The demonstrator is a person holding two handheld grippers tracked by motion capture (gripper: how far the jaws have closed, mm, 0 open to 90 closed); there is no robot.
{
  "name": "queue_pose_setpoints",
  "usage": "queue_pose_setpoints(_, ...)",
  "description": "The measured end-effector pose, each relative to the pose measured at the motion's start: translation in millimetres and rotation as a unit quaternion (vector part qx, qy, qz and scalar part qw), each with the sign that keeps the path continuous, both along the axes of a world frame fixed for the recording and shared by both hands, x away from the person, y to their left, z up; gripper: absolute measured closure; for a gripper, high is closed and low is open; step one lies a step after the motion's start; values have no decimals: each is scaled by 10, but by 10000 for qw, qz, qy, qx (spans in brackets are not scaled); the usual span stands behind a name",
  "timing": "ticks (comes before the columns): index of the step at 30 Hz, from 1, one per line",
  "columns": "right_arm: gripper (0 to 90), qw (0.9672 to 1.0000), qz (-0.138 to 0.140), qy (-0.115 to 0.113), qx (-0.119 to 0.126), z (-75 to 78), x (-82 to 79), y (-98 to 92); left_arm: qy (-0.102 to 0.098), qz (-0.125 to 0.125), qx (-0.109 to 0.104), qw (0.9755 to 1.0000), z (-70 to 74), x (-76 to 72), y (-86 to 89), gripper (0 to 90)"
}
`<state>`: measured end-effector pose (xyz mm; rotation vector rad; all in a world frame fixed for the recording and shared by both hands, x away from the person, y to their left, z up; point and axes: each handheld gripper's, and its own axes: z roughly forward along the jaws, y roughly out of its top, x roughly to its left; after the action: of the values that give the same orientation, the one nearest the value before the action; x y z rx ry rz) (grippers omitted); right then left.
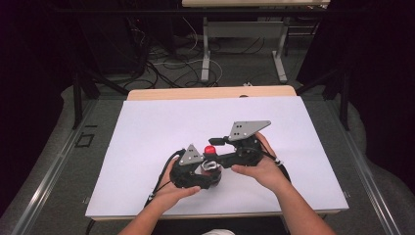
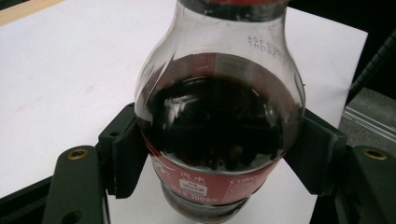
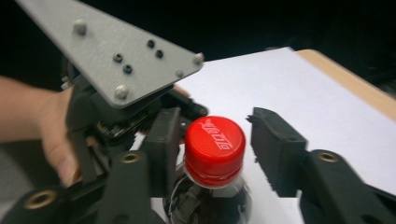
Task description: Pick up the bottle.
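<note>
Left gripper (image 2: 210, 154) clamps bottle (image 2: 217, 116), neck cut off; right gripper (image 3: 210, 154) fingers apart round cap (image 3: 215, 142).

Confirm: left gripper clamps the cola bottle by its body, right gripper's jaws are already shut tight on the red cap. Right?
Not quite. The left gripper does clamp the cola bottle by its body, but the right gripper is not shut on the red cap. The right gripper view shows its jaws open on either side of the cap, with a clear gap at the right jaw.

High view: overhead, facing forward-down on white table (image 1: 147, 147), far. Left gripper view: close on bottle (image 2: 219, 121) body, centre frame. Right gripper view: close above red cap (image 3: 215, 142). Bottle shared.
</note>
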<state>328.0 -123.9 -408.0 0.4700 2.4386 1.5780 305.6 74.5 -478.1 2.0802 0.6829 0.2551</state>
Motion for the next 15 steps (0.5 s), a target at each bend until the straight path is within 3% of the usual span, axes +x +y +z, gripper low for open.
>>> queue_pose_setpoints(3,443,10000,-57,-35,49,6,-35,11,-14,61,49,10000,2,15,18,301)
queue_pose_setpoints(6,434,9991,-420,-58,39,14,-107,44,-8,95,19,10000,-2,20,18,301)
queue_pose_setpoints(11,434,9922,-1174,-399,-102,-23,-230,134,-15,149,42,9999,-10,22,13,301)
queue_pose_setpoints(12,434,9908,-1303,-371,-82,-62,-240,181,-12,150,42,9999,-11,22,12,301)
queue_pose_setpoints(15,434,9901,-1371,-310,-57,-102,-225,206,-14,126,49,9999,-14,17,7,301)
